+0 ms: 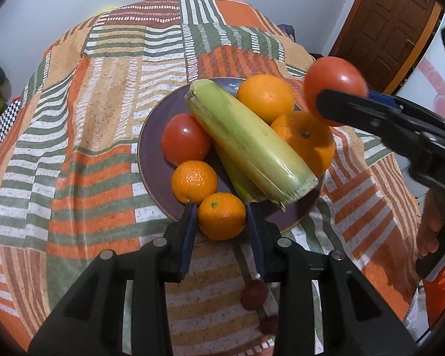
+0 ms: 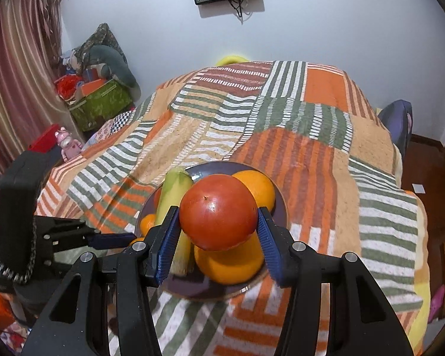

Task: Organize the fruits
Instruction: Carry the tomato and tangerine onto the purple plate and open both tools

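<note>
The right tongs (image 2: 219, 231) are clamped on a red tomato (image 2: 218, 212), one blue pad against each flank, and carry it in the air above the dark purple plate (image 1: 151, 160). The grip sits at the widest part of the fruit, which probably keeps so smooth and round a thing from squirting out. In the left wrist view this tomato (image 1: 335, 84) hangs clear of the pile, above the plate's far right edge, so it is either coming in to be added or being lifted away; I cannot tell which.

The left tongs (image 1: 221, 219) stand apart around a small orange (image 1: 221, 216) at the near rim of the plate, a pad just beside each flank. Whether they press it I cannot tell. My guess is that they are lined up to take it or have just set it down.

On the plate lie two husked corn cobs (image 1: 249, 142) laid diagonally across the middle, a second tomato (image 1: 185, 141) to their left, and more oranges (image 1: 265, 96) wedged round them, which stops the round fruit rolling. The plate rests on a striped patchwork cloth (image 1: 74, 148) over the worktop.
</note>
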Demonstrator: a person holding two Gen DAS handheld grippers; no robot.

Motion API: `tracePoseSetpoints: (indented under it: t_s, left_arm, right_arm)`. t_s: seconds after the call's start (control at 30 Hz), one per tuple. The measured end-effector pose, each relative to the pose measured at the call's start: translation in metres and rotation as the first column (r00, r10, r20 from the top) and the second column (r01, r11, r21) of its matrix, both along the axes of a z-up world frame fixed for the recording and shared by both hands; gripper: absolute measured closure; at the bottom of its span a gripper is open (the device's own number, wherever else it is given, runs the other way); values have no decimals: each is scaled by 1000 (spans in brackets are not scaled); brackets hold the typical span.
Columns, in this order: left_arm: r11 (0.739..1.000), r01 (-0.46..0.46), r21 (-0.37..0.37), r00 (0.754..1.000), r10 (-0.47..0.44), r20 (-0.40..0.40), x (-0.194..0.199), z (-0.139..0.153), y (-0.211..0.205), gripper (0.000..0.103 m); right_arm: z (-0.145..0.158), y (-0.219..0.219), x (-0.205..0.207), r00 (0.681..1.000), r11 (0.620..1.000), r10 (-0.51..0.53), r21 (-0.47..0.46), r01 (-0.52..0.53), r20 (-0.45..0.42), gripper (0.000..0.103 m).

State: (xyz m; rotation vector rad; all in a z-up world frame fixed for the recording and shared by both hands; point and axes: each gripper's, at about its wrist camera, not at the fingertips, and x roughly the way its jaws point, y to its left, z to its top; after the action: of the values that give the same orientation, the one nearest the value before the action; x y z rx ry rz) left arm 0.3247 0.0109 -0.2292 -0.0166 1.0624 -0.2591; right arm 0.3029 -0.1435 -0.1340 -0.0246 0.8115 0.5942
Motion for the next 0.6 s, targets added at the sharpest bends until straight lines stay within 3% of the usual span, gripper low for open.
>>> tracePoseSetpoints:
  t_s: [0.5,0.6]
  left_arm:
    - [999,18,34,1000,-18,12,0,-7,-9,69]
    - [999,14,38,1000,-14,17,0,-6,-9,69]
  right_arm:
    - [-14,19,20,999,1000,12,-12,-13,-34,54]
    - [-10,20,17,1000,1000,14,-16,-14,-14,47]
